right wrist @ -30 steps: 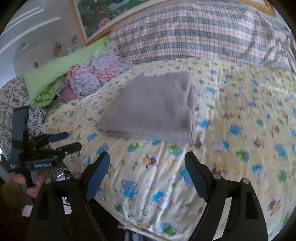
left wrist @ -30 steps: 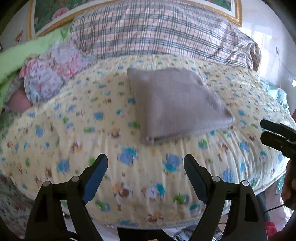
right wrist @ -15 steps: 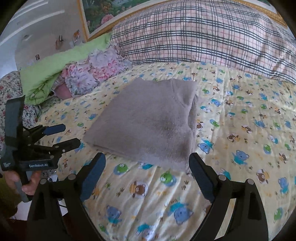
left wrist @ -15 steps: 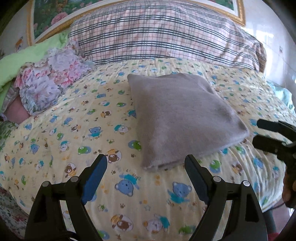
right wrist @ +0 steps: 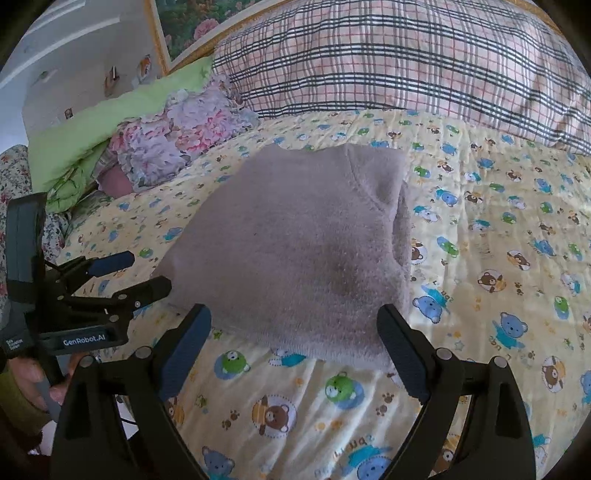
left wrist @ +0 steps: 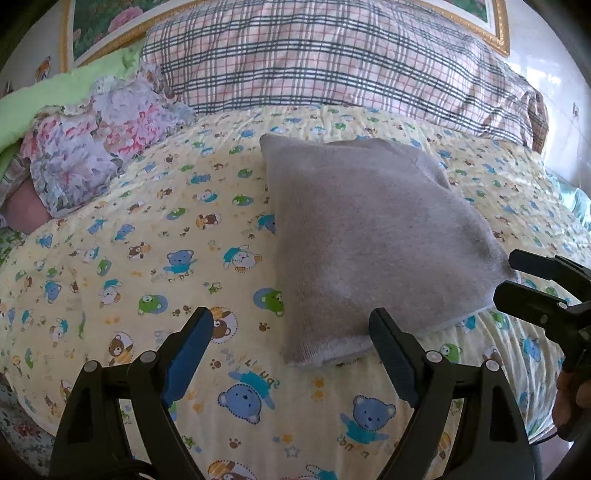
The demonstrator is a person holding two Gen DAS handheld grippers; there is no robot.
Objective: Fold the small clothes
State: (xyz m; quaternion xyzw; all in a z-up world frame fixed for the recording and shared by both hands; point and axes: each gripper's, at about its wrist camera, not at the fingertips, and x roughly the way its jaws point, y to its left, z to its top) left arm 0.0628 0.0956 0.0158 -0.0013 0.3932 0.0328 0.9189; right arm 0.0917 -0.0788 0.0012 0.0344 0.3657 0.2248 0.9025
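1. The left gripper (left wrist: 291, 326) has its jaws spread wide with nothing between the blue pads; it hangs over the near edge of the bed, its right finger just in front of the near corner of the grey garment.
2. The right gripper (right wrist: 293, 325) is also spread wide and holds nothing. Its jaws have just been opening, and only bedcover and the garment's near hem show in the gap. No pad presses on the cloth.
3. Each gripper shows in the other's view: the right one at the right edge of the left wrist view, the left one at the left edge of the right wrist view, held by a hand (right wrist: 33, 380).
4. The grey garment (left wrist: 373, 236) lies folded into a flat, roughly square pad in the middle of the bed, its near hem towards both grippers.
5. It rests on a yellow bedcover (left wrist: 155, 258) printed with small bears.
6. Farther off to the left lies a bunched floral cloth (left wrist: 96, 147), with a green blanket (right wrist: 99, 125) behind it.
7. A plaid pillow (left wrist: 325, 59) runs along the far side, and a gold-framed picture (left wrist: 495, 26) hangs on the wall above.
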